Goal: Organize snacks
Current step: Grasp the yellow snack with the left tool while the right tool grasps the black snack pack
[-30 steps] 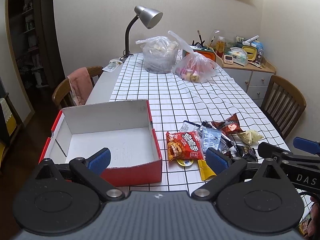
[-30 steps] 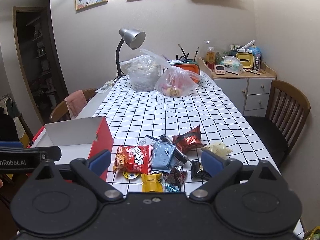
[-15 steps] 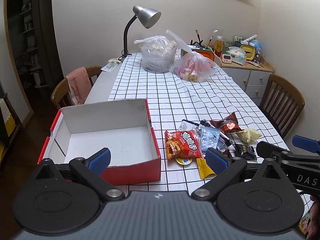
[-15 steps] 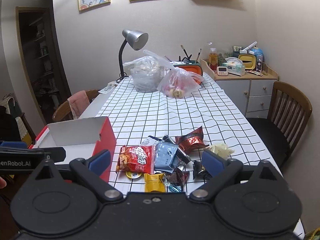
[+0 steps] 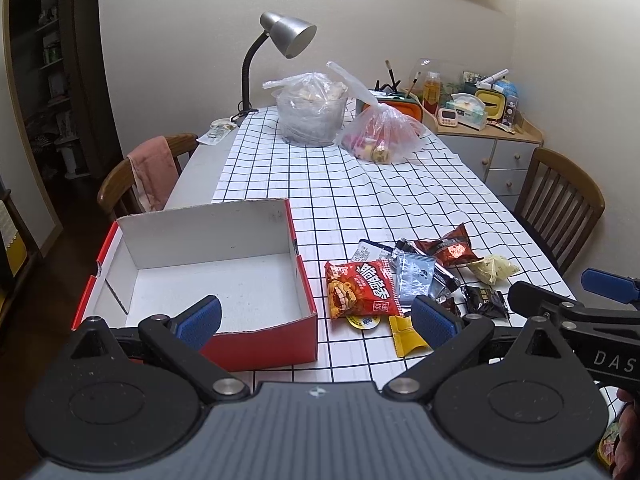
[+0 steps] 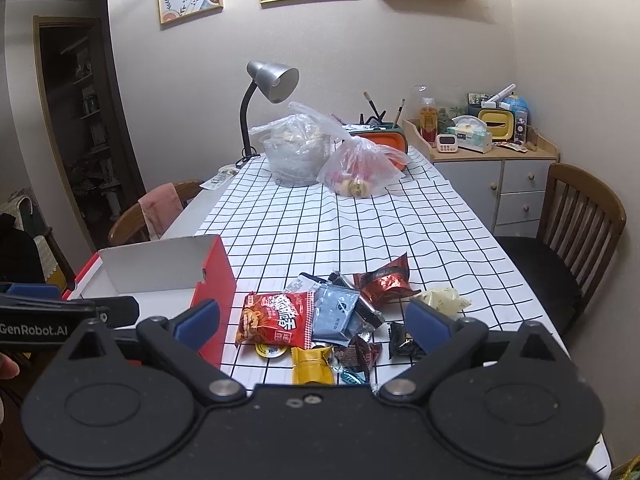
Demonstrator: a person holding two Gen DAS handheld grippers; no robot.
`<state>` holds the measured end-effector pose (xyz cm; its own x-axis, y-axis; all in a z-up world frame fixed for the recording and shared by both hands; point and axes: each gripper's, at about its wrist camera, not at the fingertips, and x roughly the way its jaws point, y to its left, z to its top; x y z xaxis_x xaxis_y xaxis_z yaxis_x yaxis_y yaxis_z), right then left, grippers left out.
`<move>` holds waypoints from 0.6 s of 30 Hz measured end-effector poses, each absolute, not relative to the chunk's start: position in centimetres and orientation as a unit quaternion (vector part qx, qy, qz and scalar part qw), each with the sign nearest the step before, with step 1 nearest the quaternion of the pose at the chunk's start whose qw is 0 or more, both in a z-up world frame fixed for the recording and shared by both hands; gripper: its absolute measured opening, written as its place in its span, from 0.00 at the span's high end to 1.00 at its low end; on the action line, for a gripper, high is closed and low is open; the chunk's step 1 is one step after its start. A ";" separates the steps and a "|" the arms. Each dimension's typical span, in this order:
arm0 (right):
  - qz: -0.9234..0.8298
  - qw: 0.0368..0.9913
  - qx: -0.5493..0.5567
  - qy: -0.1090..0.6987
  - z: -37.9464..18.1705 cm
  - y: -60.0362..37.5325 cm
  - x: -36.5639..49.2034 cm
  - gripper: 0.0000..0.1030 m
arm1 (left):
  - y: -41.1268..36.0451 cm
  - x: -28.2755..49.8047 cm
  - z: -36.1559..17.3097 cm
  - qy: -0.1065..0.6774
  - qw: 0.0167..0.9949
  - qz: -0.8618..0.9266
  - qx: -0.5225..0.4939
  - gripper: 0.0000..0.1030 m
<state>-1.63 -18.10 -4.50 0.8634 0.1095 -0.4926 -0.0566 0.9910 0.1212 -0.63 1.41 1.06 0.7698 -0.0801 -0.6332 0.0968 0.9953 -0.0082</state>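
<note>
Black gripper (image 5: 316, 318) body, blue fingers (image 5: 200, 316), silver screws, white lettering

The box (image 5: 256, 344) was red outside and white inside. The tabletop (image 5: 360, 200) carried a white cloth with a black grid pattern. Among the snacks, one big packet (image 5: 360, 290) was red with white letters, one sachet (image 5: 414, 280) was pale blue, one wrapper (image 5: 450, 246) was dark red, one pouch (image 5: 406, 336) was yellow. The fingers (image 5: 200, 316) had blue pads on black arms. The lamp (image 5: 288, 34) was silver-grey.
</note>
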 end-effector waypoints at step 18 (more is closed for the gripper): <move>0.059 0.950 0.035 0.303 -7.8 -25.2 2.8 0.05 | -4.5 3.7 -1.2 0.373 0.926 -0.051 0.027 0.01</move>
